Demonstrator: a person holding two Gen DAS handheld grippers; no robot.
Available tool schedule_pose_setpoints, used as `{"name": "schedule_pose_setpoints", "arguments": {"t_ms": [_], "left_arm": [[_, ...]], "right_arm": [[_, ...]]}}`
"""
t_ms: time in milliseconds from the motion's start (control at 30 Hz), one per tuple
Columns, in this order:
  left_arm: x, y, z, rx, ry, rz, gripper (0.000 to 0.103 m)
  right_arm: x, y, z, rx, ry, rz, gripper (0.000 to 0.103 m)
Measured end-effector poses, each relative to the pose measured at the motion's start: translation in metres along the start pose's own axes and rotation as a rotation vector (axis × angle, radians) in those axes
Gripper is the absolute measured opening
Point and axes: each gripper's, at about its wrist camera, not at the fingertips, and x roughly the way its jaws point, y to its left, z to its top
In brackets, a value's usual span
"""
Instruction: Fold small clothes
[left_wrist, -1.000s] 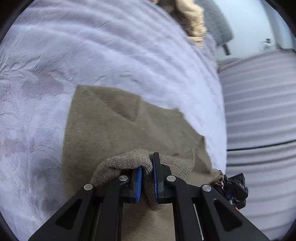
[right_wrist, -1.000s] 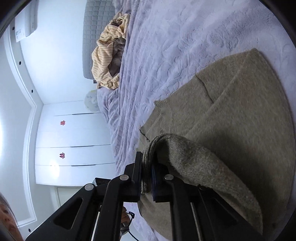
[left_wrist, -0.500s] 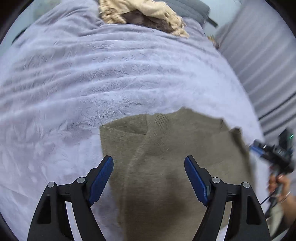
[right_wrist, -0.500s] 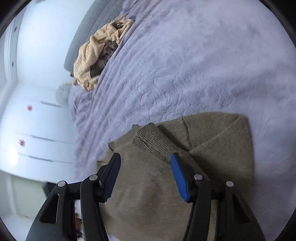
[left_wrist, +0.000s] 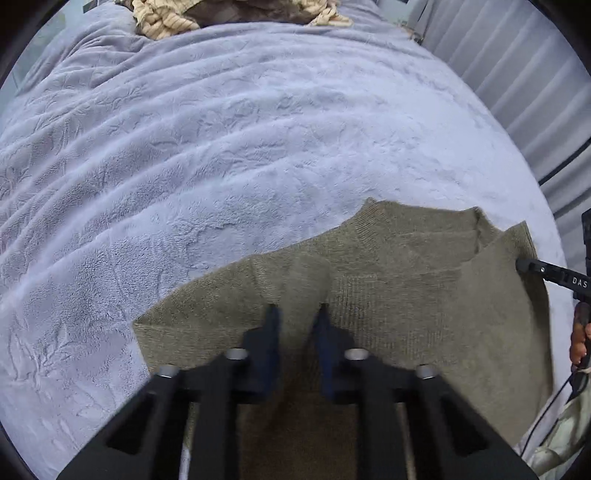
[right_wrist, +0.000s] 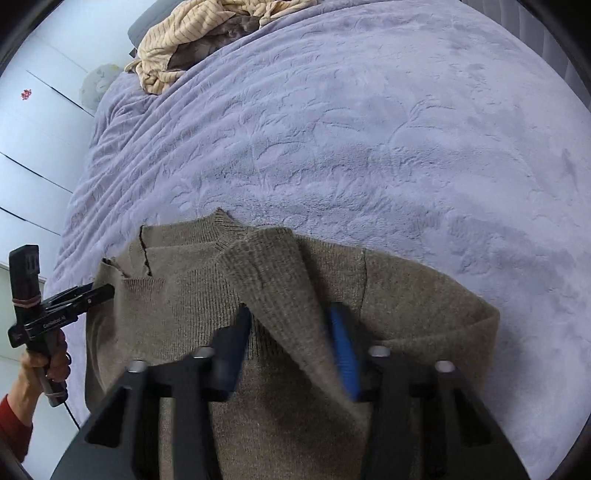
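An olive-brown knit sweater (left_wrist: 406, 302) lies on the lavender bed cover, also in the right wrist view (right_wrist: 184, 295). Its sleeves are folded over the body. My left gripper (left_wrist: 295, 314) is low over the sweater's left part, its jaws a narrow gap apart with a ridge of knit fabric between them, motion-blurred. My right gripper (right_wrist: 291, 325) is low over the folded sleeve (right_wrist: 273, 280), jaws part open with the sleeve lying between the blue pads (right_wrist: 341, 347). The left gripper also shows at the left of the right wrist view (right_wrist: 107, 291).
The lavender plush bed cover (left_wrist: 258, 147) spreads all around. A heap of cream striped and grey clothes (right_wrist: 192, 40) lies at the far end of the bed. Grey curtains (left_wrist: 535, 92) hang to the right; white wardrobe doors (right_wrist: 29, 129) stand to the left.
Both grippers let go of the sweater folds and opened wide half a second ago. Now both have dropped to the sweater and narrowed, the left around a fabric ridge, the right around the sleeve.
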Motion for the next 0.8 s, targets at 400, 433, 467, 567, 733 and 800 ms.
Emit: {"name": "schedule_pose_setpoints", "arguments": {"t_ms": [400, 433, 467, 567, 733, 800], "left_arm": [[-0.004, 0.012, 0.007, -0.107, -0.111, -0.013, 0.007], [0.002, 0.014, 0.005, -0.113, -0.107, -0.007, 0.008], [0.005, 0.018, 0.001, -0.118, -0.104, -0.007, 0.008], [0.009, 0.023, -0.003, -0.136, -0.11, -0.012, 0.008], [0.0, 0.034, -0.006, -0.168, -0.115, 0.089, 0.062], [-0.007, 0.039, -0.009, -0.171, -0.103, 0.09, 0.062]], "right_arm": [[-0.021, -0.004, 0.016, 0.033, -0.105, 0.018, 0.006], [-0.013, -0.008, 0.015, 0.037, -0.094, 0.005, 0.006], [-0.004, -0.013, 0.015, 0.035, -0.081, -0.01, 0.006], [0.013, -0.023, 0.011, 0.048, -0.064, -0.007, 0.006], [0.014, -0.036, 0.007, 0.126, -0.074, 0.051, 0.009], [0.01, -0.038, 0.007, 0.159, -0.069, 0.053, 0.009]]}}
